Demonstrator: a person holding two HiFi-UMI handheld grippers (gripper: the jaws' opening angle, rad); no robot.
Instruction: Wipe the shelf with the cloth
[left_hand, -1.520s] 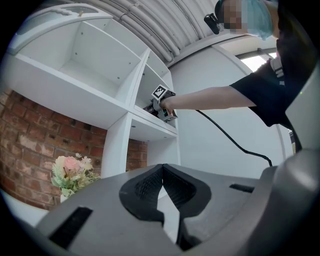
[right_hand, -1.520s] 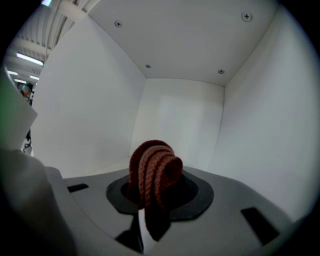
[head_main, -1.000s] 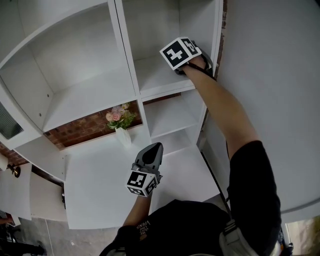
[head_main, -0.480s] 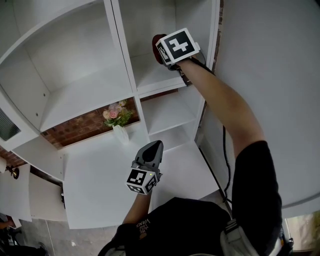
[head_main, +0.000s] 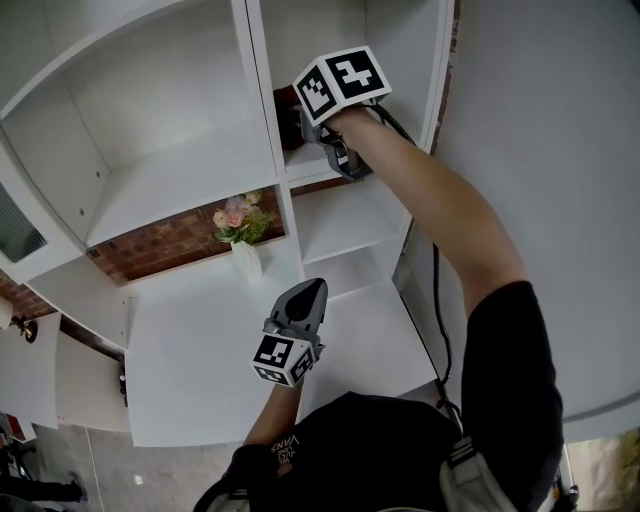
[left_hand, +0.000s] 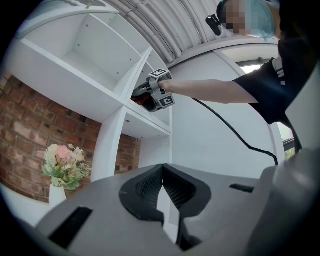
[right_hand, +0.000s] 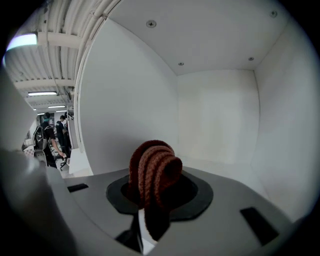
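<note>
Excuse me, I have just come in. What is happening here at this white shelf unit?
A person works with a two-jaw gripper in each hand. The right gripper is shut on a reddish-brown knitted cloth and reaches into an upper compartment of the shelf unit, close to its left wall. Whether the cloth touches the board, I cannot tell. The left gripper is shut and empty, held low over the white counter, near a vase of flowers.

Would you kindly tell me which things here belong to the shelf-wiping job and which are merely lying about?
In the job: cloth, held in the jaws of the right gripper; shelf.
Just about: left gripper, jaws together on nothing; vase of flowers; brick wall.
</note>
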